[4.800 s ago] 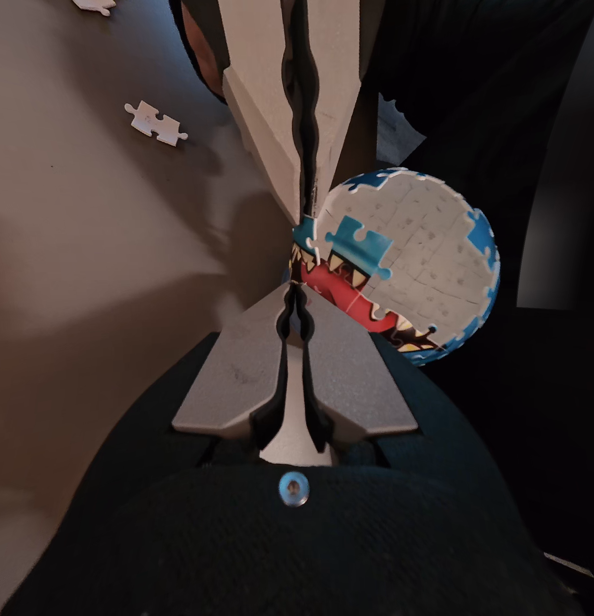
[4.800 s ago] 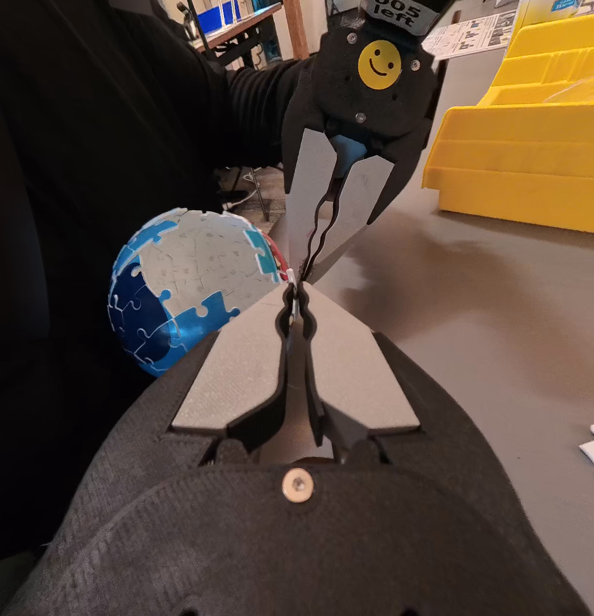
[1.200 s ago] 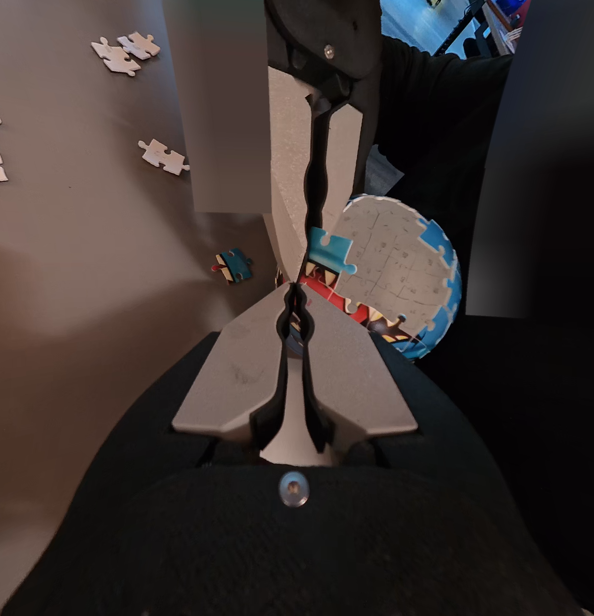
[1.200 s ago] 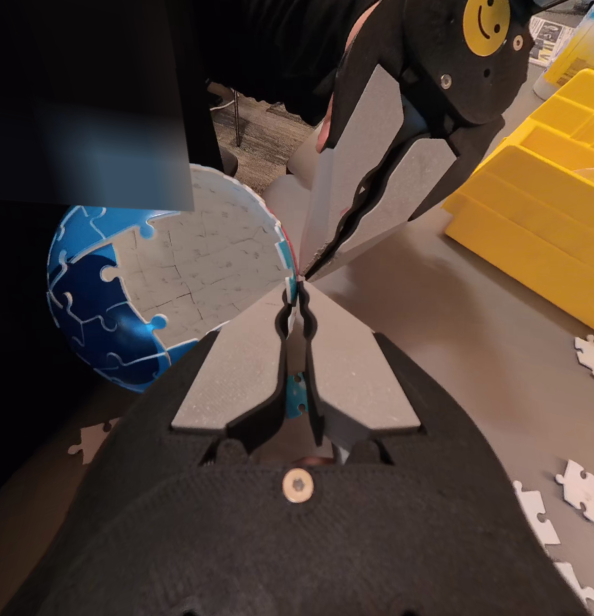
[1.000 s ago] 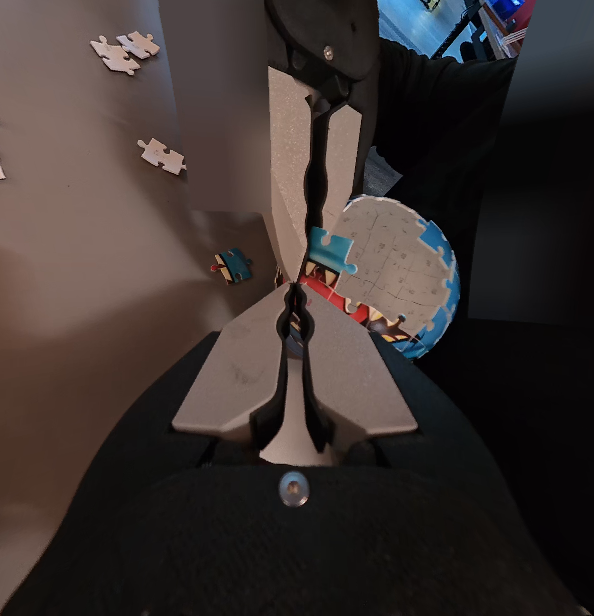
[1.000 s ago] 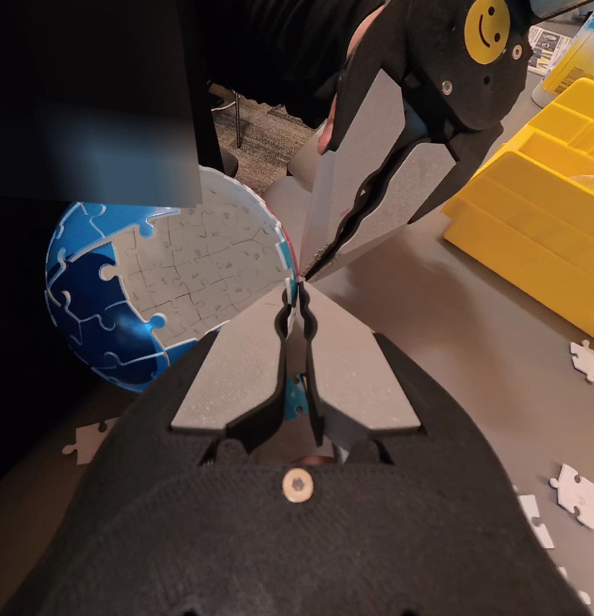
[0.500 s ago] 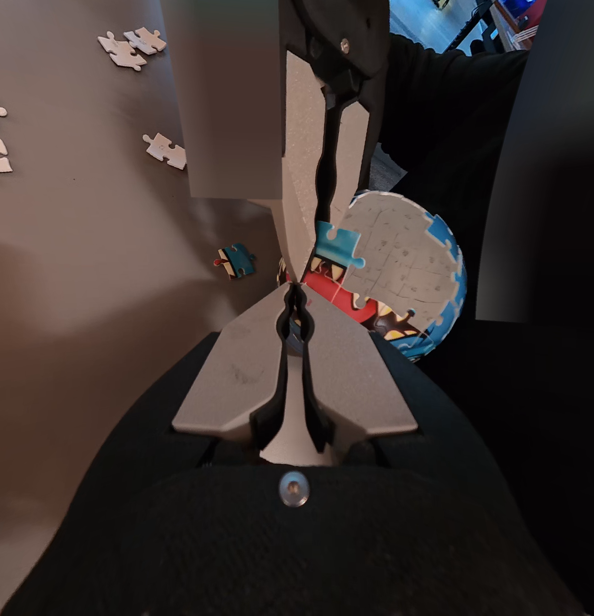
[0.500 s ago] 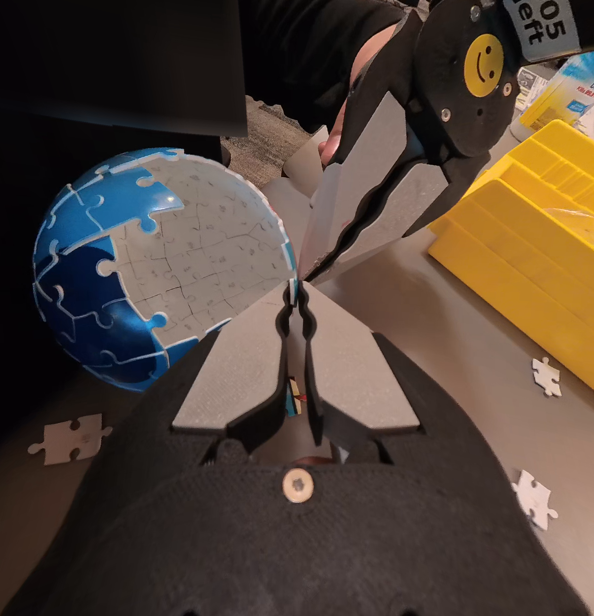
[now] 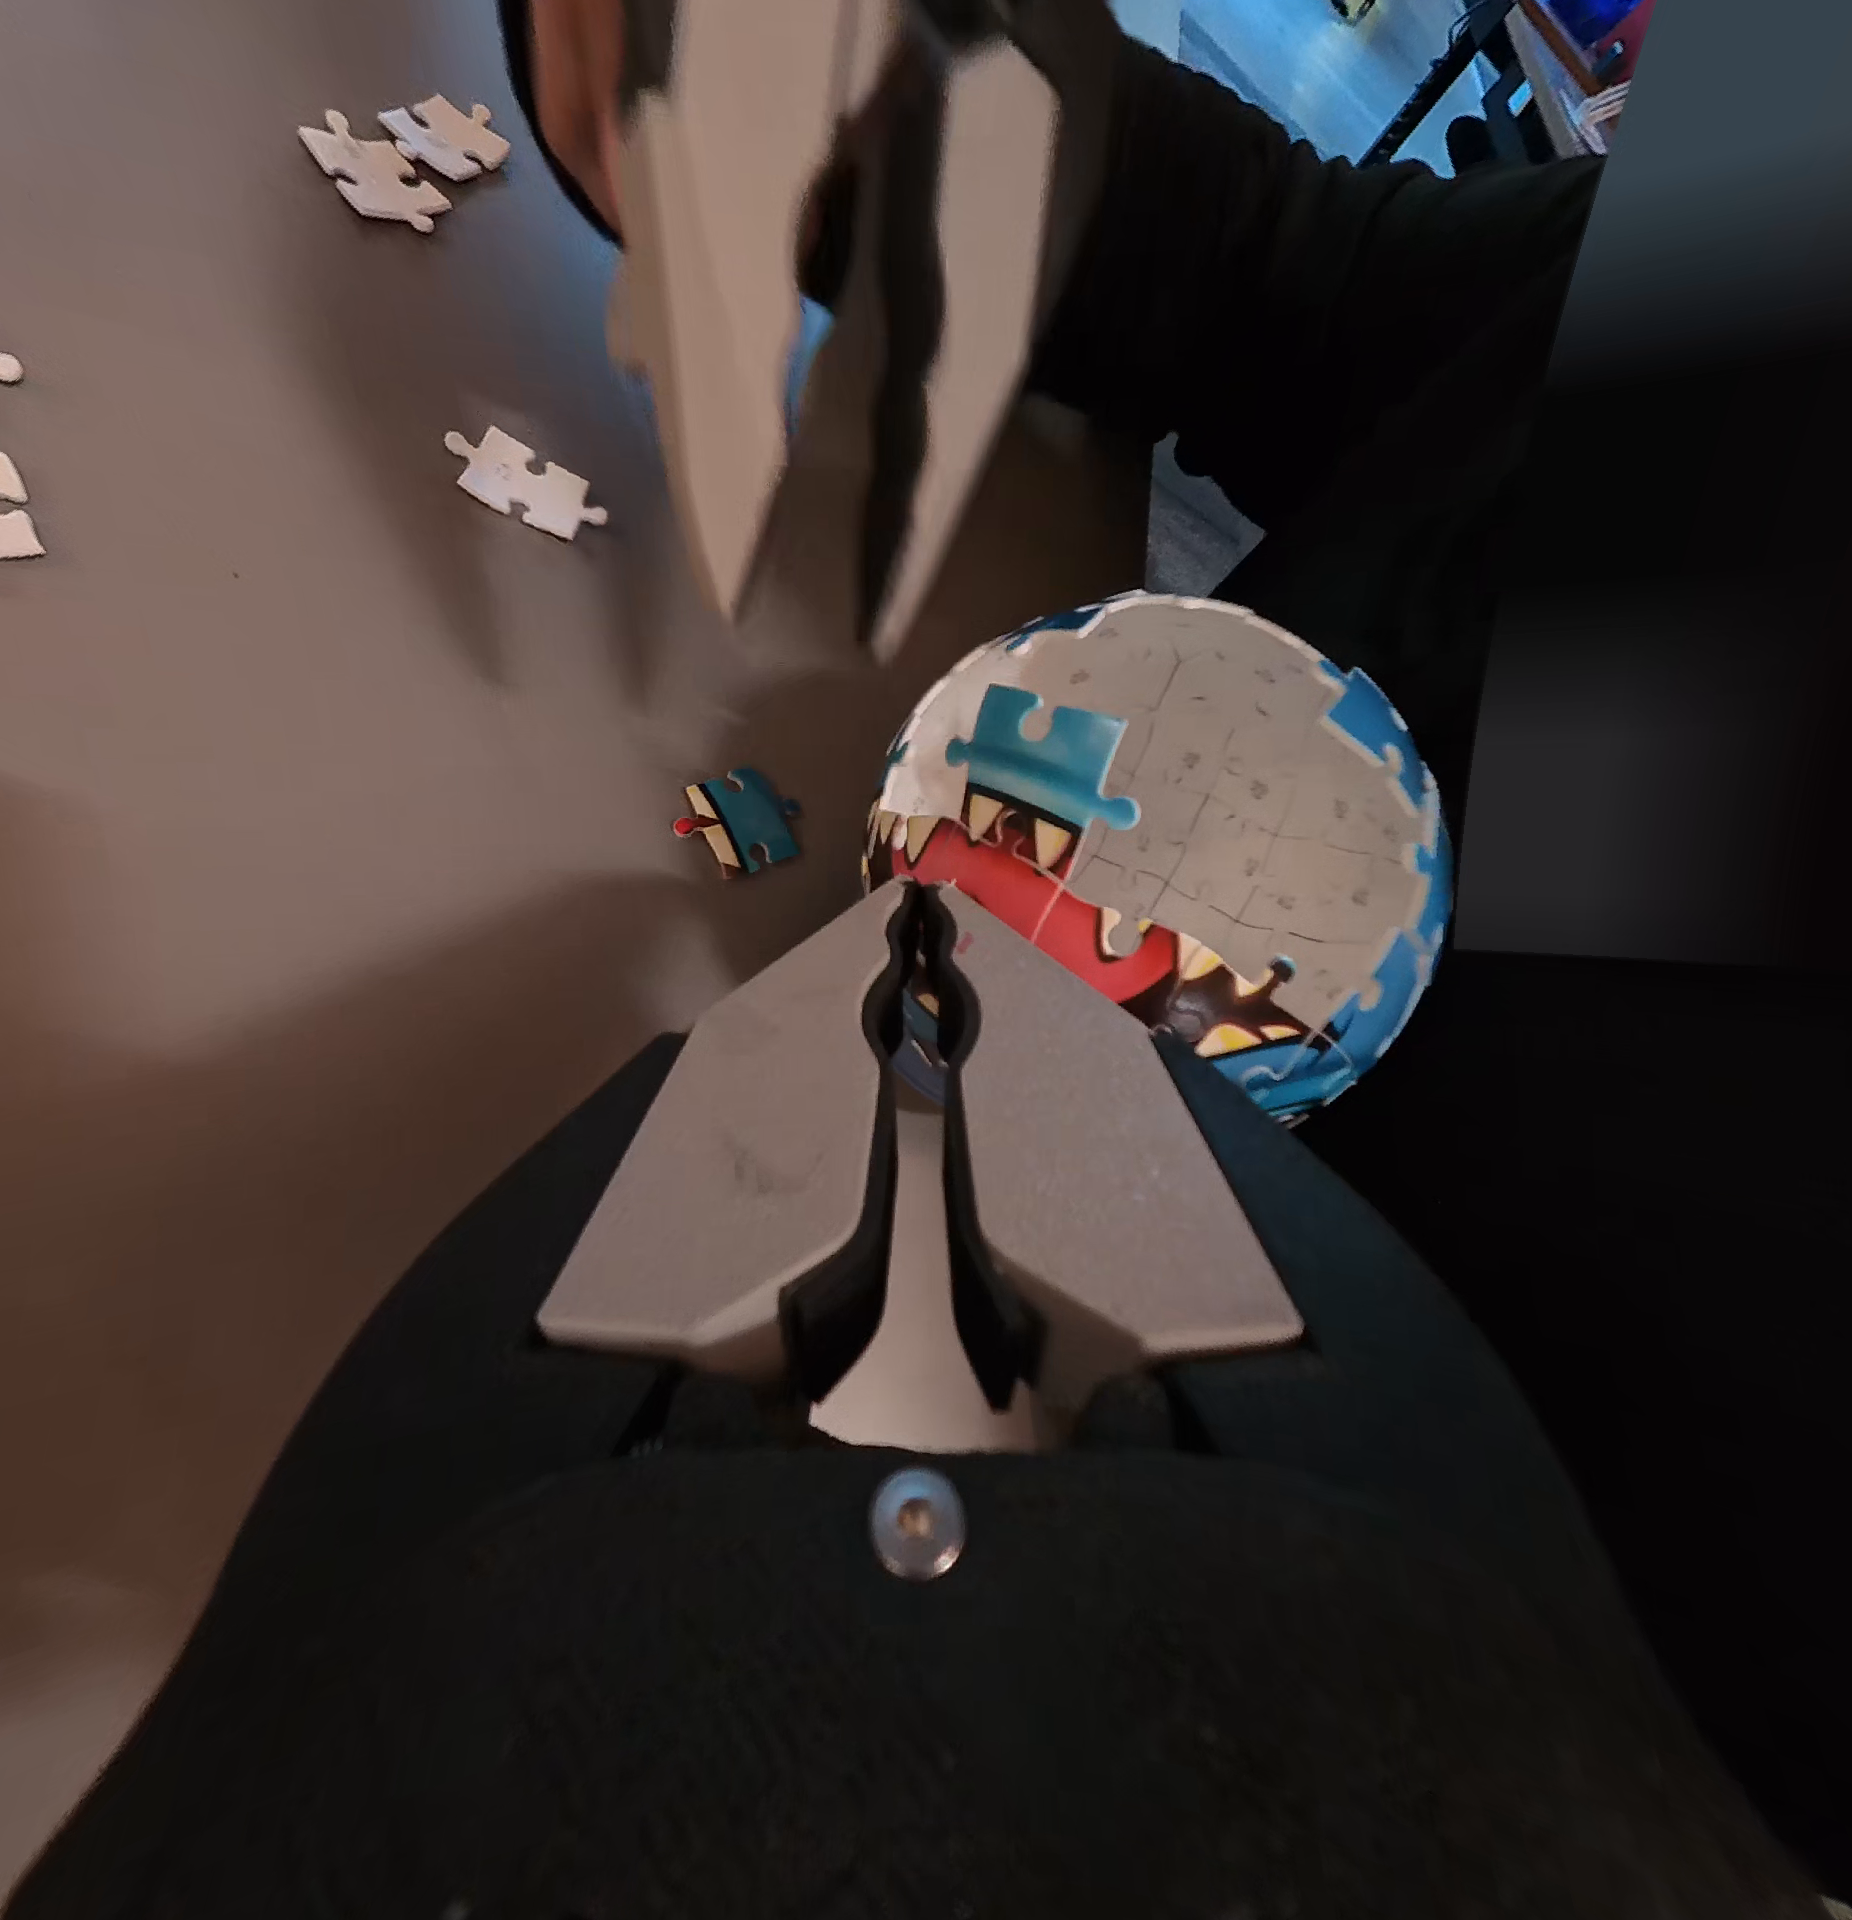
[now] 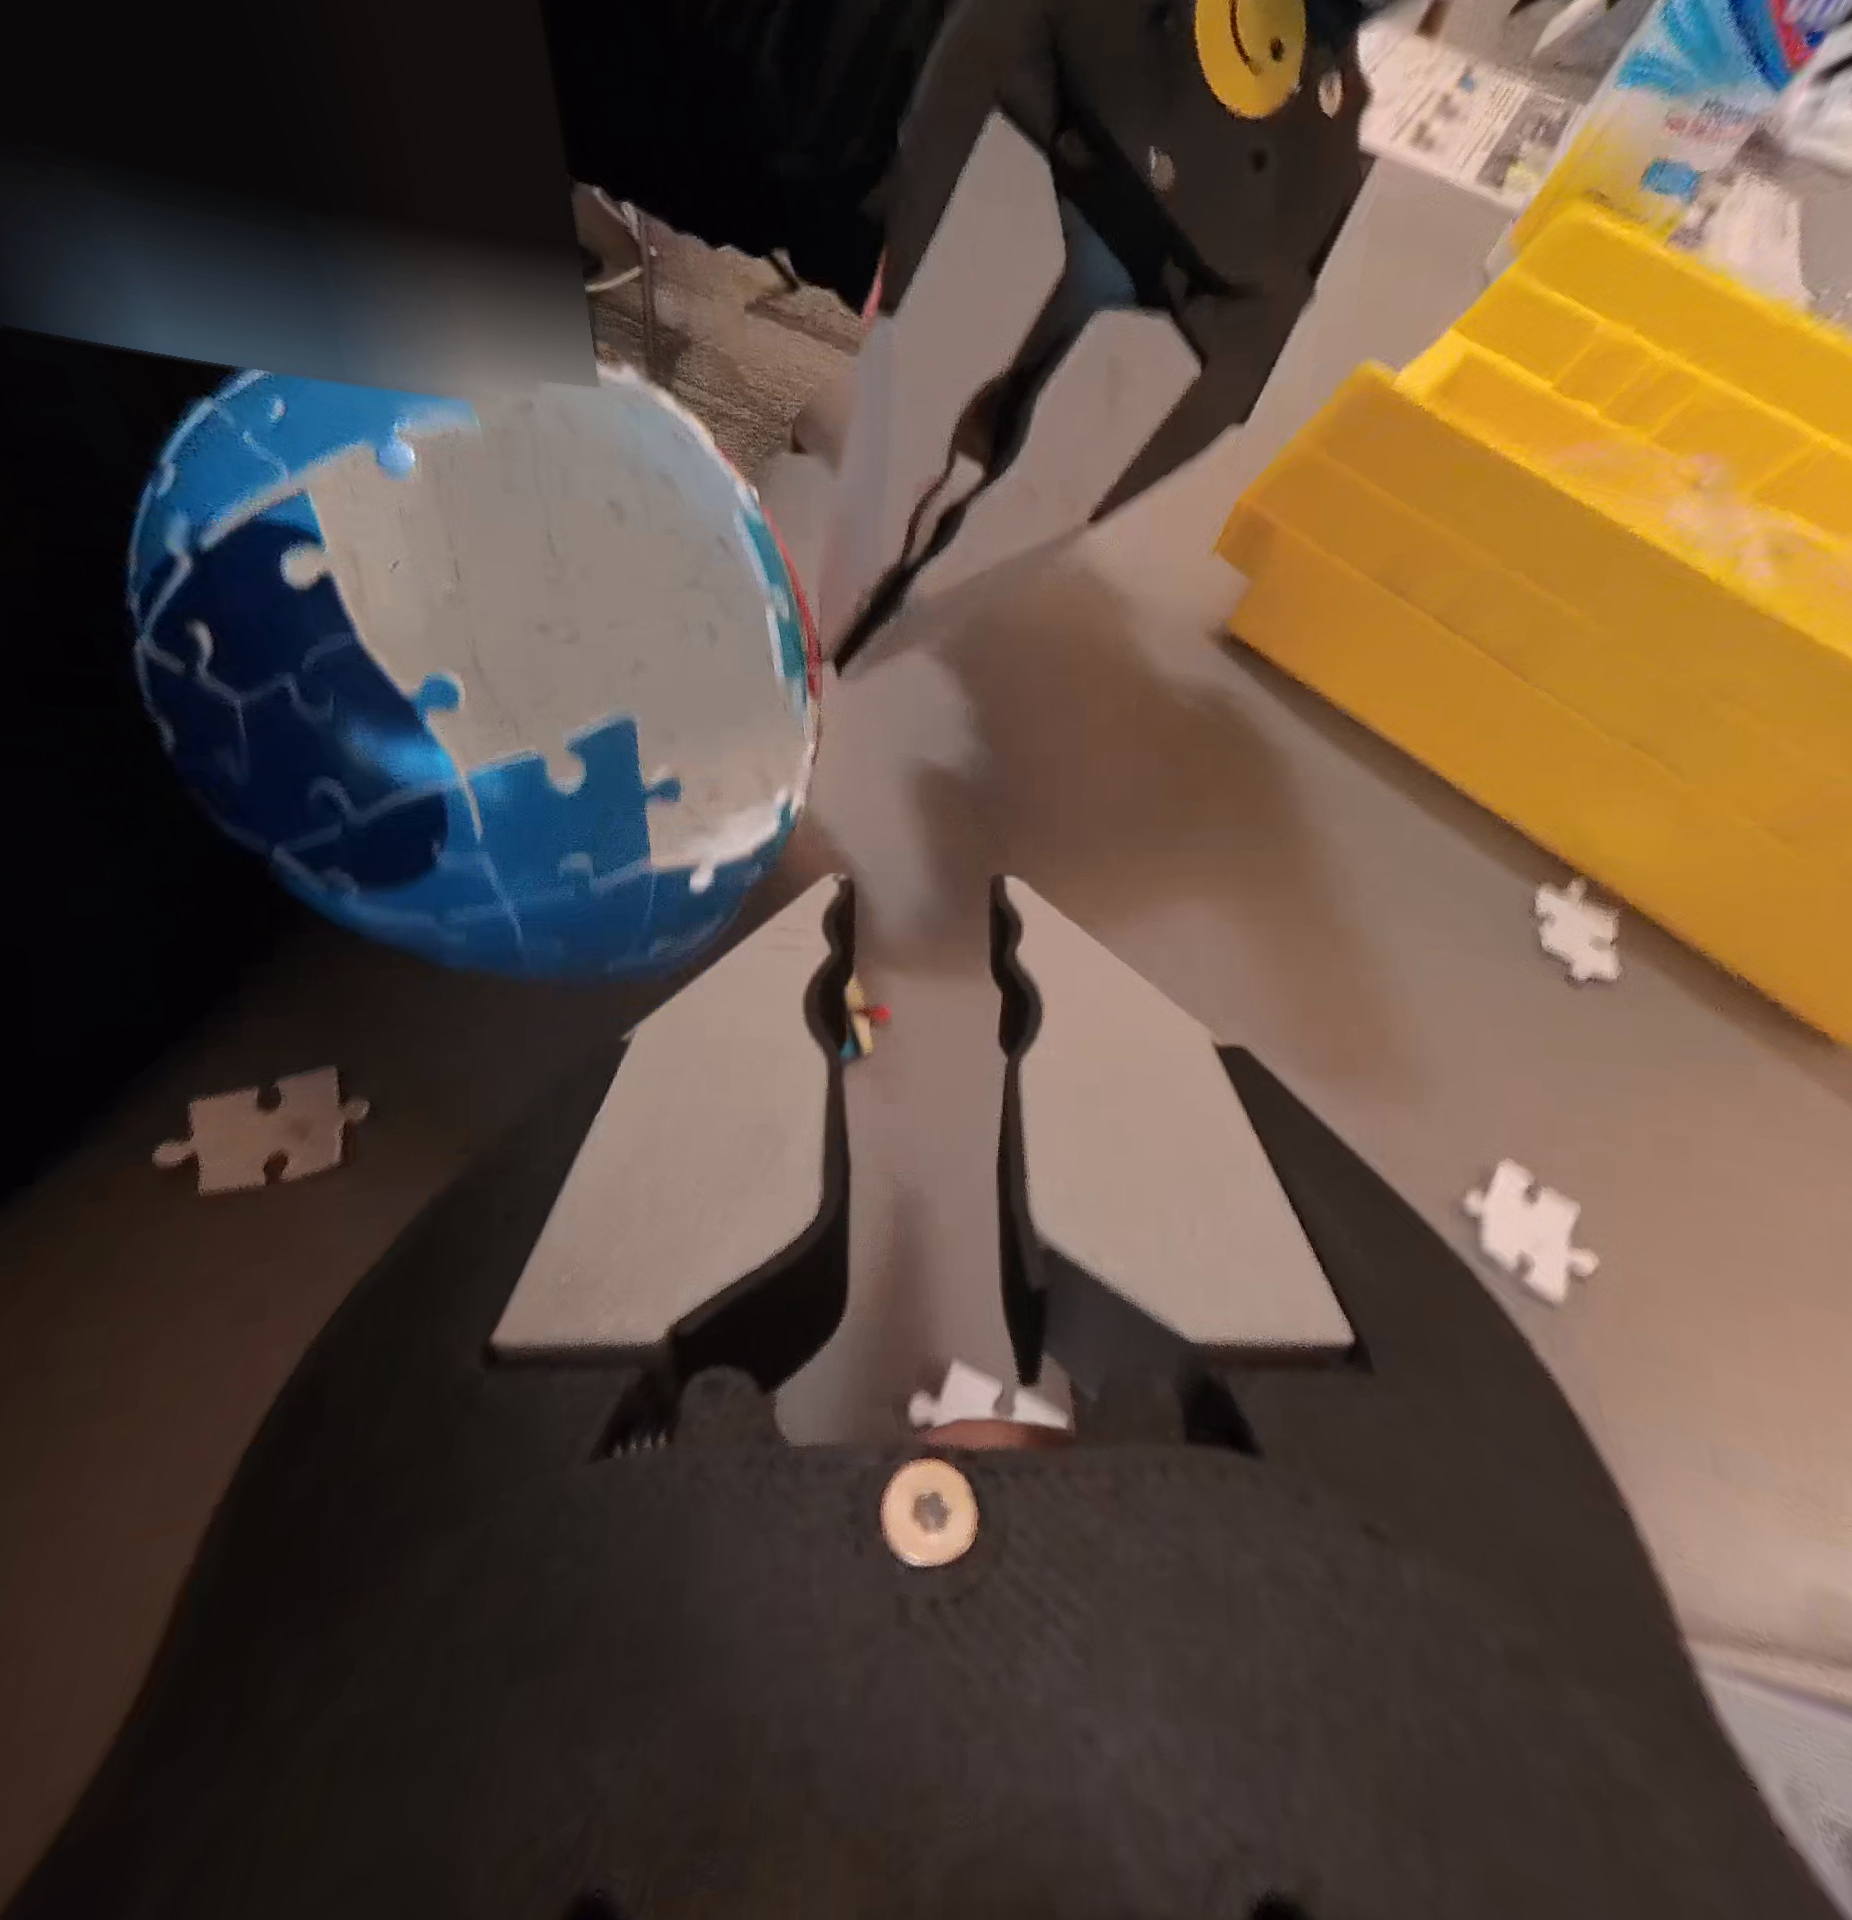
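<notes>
Left gripper (image 9: 917,896) had its fingers pressed together on the rim of the puzzle ball (image 9: 1192,831), at the red-mouth part, holding the ball above the near edge of the grey tabletop (image 9: 226,831). The ball was partly built: blue pieces outside, pale unprinted backs showing inside the shell.

Right gripper (image 10: 920,894) was spread, nothing between its fingers, just beside the ball (image 10: 465,707) and apart from it; this view was motion-blurred, so contact could not be ruled out with certainty.

One printed puzzle piece (image 9: 743,821) lay on the tabletop near the ball. White loose pieces (image 9: 522,483) were scattered farther out. A yellow bin (image 10: 1587,665) stood toward the far edge.
</notes>
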Demonstrator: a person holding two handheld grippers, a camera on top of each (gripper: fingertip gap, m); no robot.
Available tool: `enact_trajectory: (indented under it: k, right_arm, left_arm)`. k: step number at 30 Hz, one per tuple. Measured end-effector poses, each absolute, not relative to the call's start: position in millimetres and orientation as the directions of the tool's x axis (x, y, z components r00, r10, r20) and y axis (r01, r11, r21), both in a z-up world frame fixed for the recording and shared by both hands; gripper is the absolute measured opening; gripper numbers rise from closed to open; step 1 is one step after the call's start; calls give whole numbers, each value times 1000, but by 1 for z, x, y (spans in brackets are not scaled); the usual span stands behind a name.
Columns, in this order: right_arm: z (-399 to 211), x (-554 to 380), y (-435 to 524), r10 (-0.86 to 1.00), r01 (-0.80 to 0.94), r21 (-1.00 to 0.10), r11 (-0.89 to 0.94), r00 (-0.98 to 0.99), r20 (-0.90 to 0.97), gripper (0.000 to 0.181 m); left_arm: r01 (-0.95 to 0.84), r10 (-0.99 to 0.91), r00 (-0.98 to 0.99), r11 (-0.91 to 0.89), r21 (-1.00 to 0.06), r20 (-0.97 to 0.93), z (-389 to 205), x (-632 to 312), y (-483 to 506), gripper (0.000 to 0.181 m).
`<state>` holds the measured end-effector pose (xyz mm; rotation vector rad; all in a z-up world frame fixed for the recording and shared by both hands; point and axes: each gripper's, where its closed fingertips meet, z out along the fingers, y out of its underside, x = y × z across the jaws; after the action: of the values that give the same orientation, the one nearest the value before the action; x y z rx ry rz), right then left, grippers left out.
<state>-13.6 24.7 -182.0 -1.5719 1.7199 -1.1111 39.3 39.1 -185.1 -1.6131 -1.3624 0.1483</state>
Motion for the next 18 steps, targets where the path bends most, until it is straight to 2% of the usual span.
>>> enact_trajectory:
  k: [3,8,13,18]
  right_arm:
    - [-212,-26,28,-987,-565,-822,67,-157,27,32]
    - [-258,-12,36,-993,-694,-720,14,-93,70,51]
    - [-263,-2,41,-997,-682,-731,15,-61,36,34]
    - [-260,-6,27,-989,-676,-737,13,-118,91,29]
  left_arm:
    - [687,804,366,107,-718,470,-185,39,39,0]
    - [687,800,364,116,-717,478,-184,39,38,0]
    - [682,803,352,131,-719,480,-183,40,34,0]
    - [671,818,336,140,-728,467,-182,40,27,0]
